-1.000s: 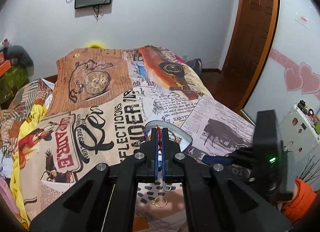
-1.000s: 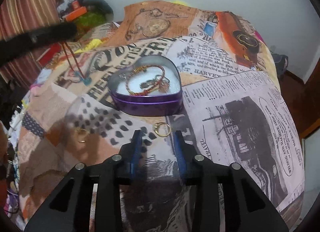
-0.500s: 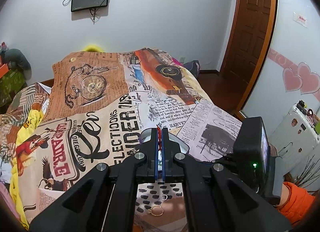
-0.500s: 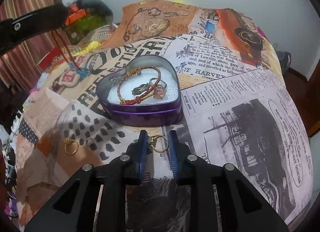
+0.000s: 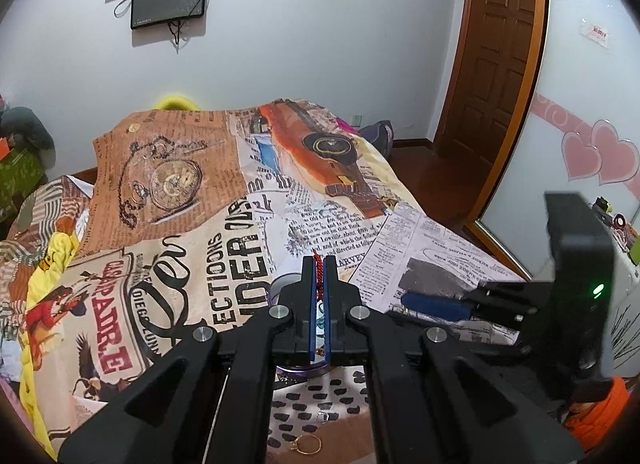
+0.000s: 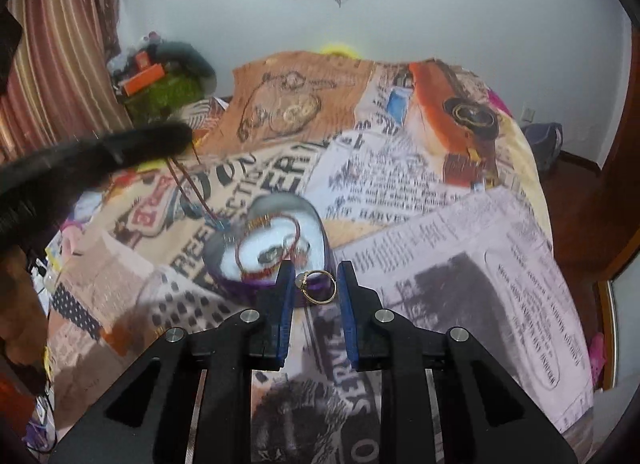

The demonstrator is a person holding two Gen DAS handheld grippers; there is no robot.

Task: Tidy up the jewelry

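The right gripper (image 6: 313, 284), open around the gold ring (image 6: 316, 284) beside the heart-shaped tin (image 6: 320, 223) a second ago, now pinches the ring between its pads and holds it off the bedspread (image 6: 460, 248), in front of the tin's near wall. The left gripper (image 5: 319, 276) has carried its red cord (image 5: 319, 272) closer, so the pendant (image 6: 218, 221) now hangs at the tin's left rim.
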